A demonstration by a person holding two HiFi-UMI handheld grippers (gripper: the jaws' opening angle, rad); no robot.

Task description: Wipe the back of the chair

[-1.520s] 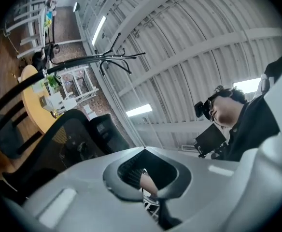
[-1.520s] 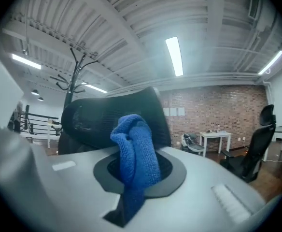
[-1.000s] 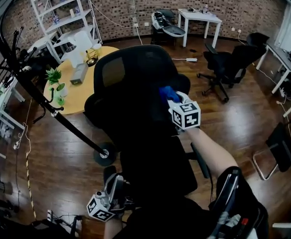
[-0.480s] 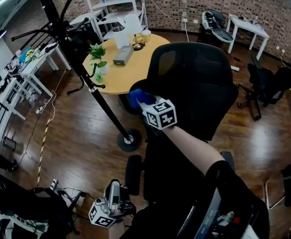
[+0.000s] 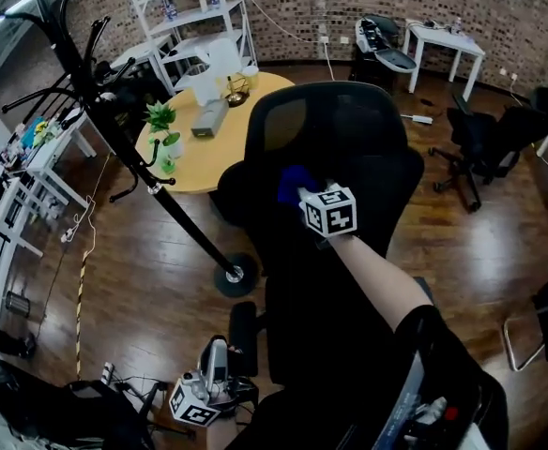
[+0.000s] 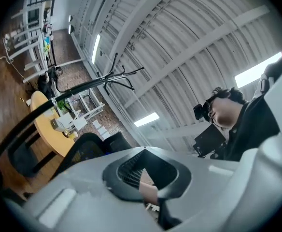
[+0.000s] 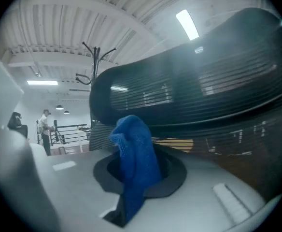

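2 devices are shown. The right hand-held gripper [image 5: 304, 193] is pinched on a blue cloth [image 5: 293, 182], which is pressed to the chair back [image 5: 358, 129] at mid-height for wiping. The left hand-held gripper [image 5: 215, 356] is held low, pressed together, empty.

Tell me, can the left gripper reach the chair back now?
Probably not yet: the left gripper hangs low near the floor, aimed upward, well below the chair back.

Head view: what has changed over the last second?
The right gripper, shut on the blue cloth, swept left across the chair back to its left edge, then came back toward the middle. The left gripper stayed low at the person's side.
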